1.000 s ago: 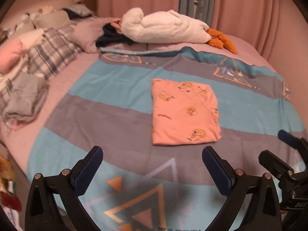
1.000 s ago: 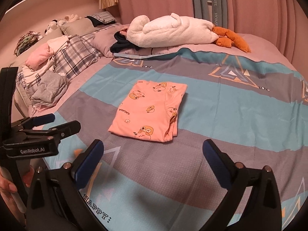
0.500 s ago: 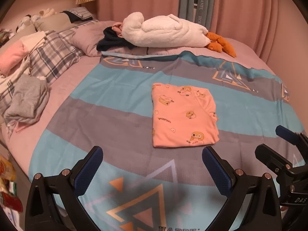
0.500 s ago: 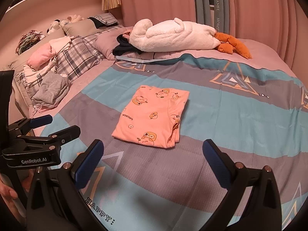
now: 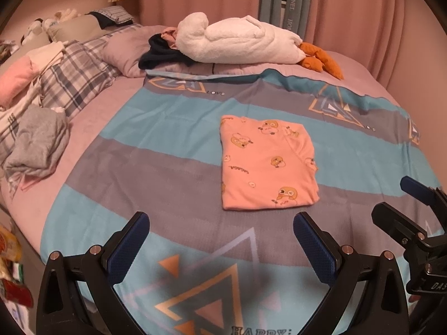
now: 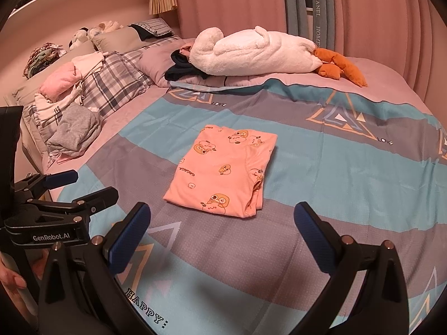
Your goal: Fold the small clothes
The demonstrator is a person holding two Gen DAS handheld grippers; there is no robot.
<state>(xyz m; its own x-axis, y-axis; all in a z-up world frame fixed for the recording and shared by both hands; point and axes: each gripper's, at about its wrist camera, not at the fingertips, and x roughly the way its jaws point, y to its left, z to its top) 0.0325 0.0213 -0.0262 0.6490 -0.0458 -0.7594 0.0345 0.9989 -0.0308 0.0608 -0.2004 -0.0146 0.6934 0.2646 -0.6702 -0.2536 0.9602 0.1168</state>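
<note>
A small pink garment with yellow cartoon prints (image 5: 266,164) lies folded into a flat rectangle on the blue and grey striped bedspread (image 5: 167,150); it also shows in the right wrist view (image 6: 223,169). My left gripper (image 5: 220,248) is open and empty, held back from the garment's near edge. My right gripper (image 6: 222,240) is open and empty, also short of the garment. Each gripper shows at the edge of the other's view: the right one (image 5: 405,209) and the left one (image 6: 81,189).
A white plush goose with orange feet (image 5: 240,42) and dark clothes (image 5: 159,53) lie at the far side of the bed. Plaid pillows (image 5: 75,83) and a pile of grey and pink clothes (image 5: 36,145) sit at the left. Pink curtains (image 6: 237,2) hang behind.
Both grippers have drawn back a little from the folded garment, which looks slightly smaller and farther. The garment has not moved and both grippers stay open.
</note>
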